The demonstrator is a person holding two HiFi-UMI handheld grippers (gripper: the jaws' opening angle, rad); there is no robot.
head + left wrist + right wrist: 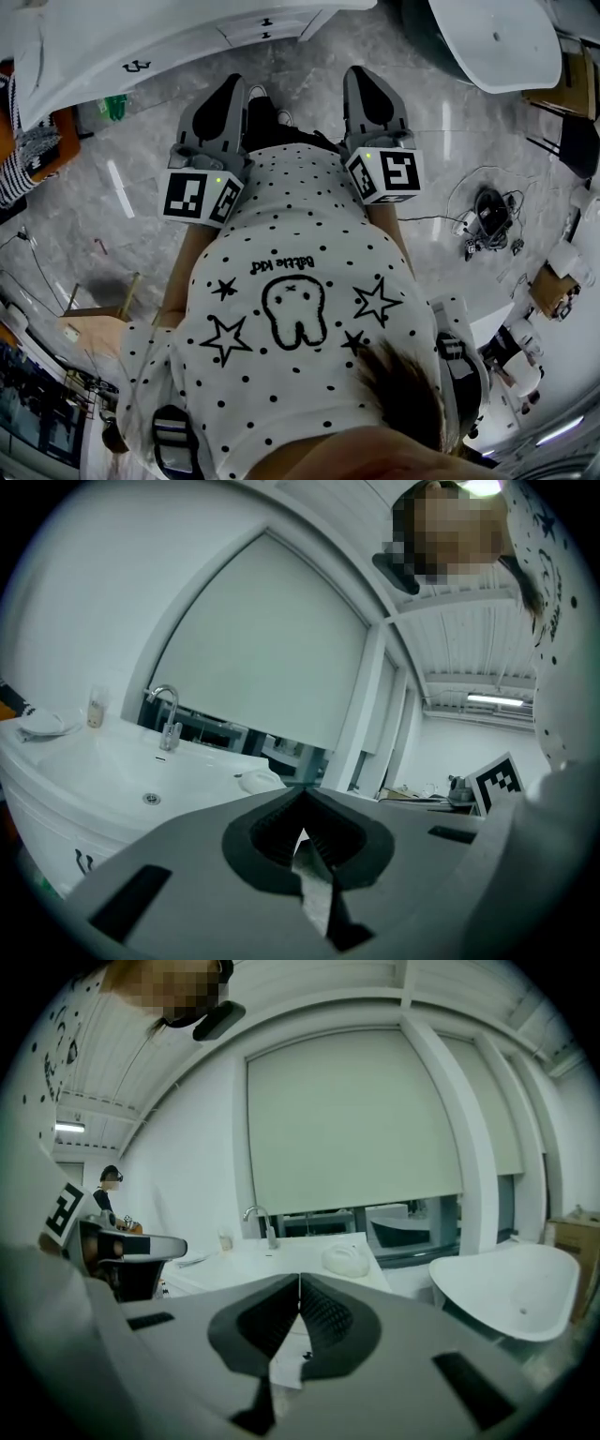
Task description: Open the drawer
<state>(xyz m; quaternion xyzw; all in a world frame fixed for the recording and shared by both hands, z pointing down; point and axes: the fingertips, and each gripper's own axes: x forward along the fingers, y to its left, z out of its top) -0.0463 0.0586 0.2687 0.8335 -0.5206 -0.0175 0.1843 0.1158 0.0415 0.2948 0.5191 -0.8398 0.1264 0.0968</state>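
In the head view a white vanity cabinet [159, 37] stands ahead of me, with drawer fronts [246, 25] that carry small dark handles [265, 22]; another dark handle [137, 66] sits on its rounded left part. My left gripper [228, 92] and right gripper [367, 80] are held side by side in front of my body, pointing at the cabinet and well short of it. Both are shut with nothing between the jaws. The left gripper view looks over its closed gripper [302, 797] at the vanity's basin and tap [167, 716]. The right gripper [299, 1283] faces the same countertop.
A white freestanding tub [497, 37] stands at the right, also seen in the right gripper view [511, 1288]. Cables and a small device [489, 220] lie on the grey marble floor. A green object [114, 105] sits by the cabinet's base. Another person [111, 1185] stands far left.
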